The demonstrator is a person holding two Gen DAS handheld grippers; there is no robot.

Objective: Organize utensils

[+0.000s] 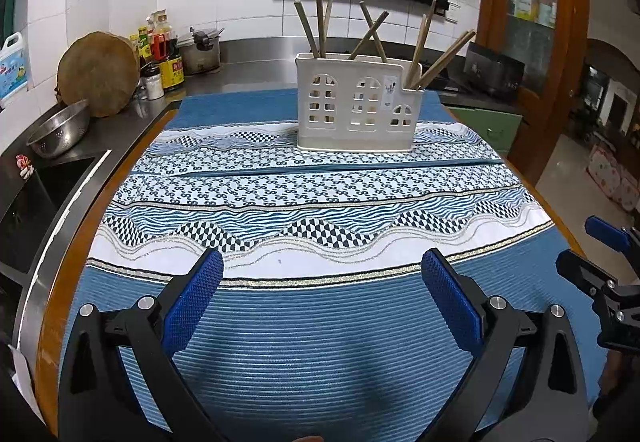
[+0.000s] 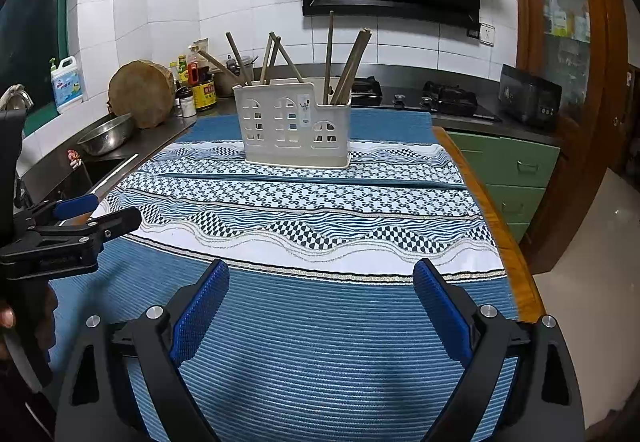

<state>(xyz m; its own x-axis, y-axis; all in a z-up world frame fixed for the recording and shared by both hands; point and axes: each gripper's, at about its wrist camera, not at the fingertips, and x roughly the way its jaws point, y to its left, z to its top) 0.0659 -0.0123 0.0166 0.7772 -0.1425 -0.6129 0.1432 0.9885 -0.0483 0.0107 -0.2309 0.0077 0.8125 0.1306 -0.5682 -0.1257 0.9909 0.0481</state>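
A white plastic utensil holder with window-shaped cutouts stands upright at the far side of the blue patterned cloth; it also shows in the right wrist view. Several wooden chopsticks stand in its compartments, and they show in the right wrist view too. My left gripper is open and empty above the near part of the cloth. My right gripper is open and empty, to the right of the left one. Each gripper appears at the edge of the other's view.
A steel counter on the left holds a colander, a round wooden chopping block, sauce bottles and a pot. A sink lies at the near left. A gas hob and green drawers are at the right. The table's wooden edge runs along the right.
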